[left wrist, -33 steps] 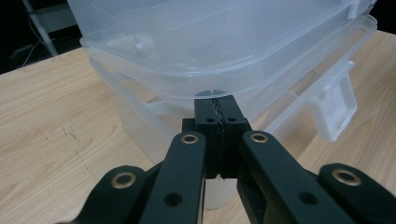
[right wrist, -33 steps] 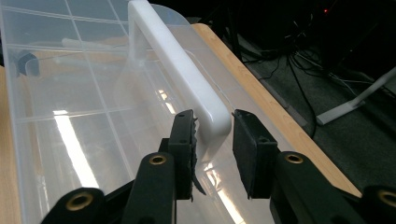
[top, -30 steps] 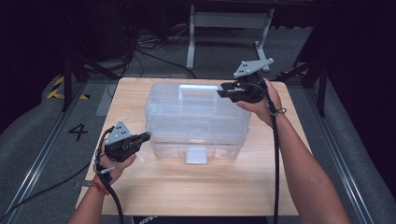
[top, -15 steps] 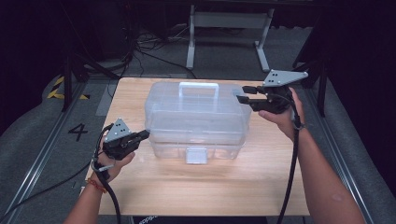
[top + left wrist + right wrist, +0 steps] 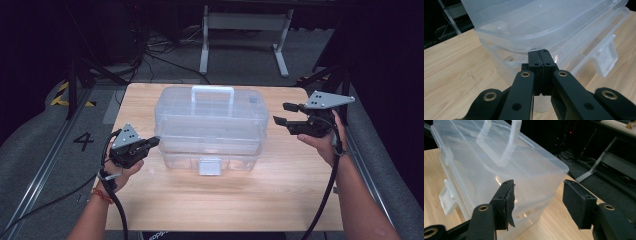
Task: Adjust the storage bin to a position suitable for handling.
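I see the tabletop [image 5: 210,200] spread under both tongs, pale wood, carrying one thing. That thing is the box [image 5: 210,125], a clear plastic case with a lid, sitting between my two tongs and a little ahead of them. The left tongs [image 5: 152,142] are at its left end with their tips just beside the seam where lid meets base; in the left gripper view the jaws are pressed flat together, pad to pad, with nothing between them, and I cannot tell whether the tips touch the plastic. I judge that closed nose is meant as a wedge or a prop at the lid's edge, or to steady the box against sliding. The right tongs [image 5: 282,114] hang off the box's right end, apart from it, jaws spread wide and empty; in the right gripper view the box's corner lies beyond the gap. Held open like that, they look ready to close on something, perhaps the lid's rim. The handle [image 5: 213,95] lies on the lid, far from both tongs. The latch [image 5: 209,166] on the near wall, between the tongs and nearer the left, looks shut, so I judge the box not yet opened.
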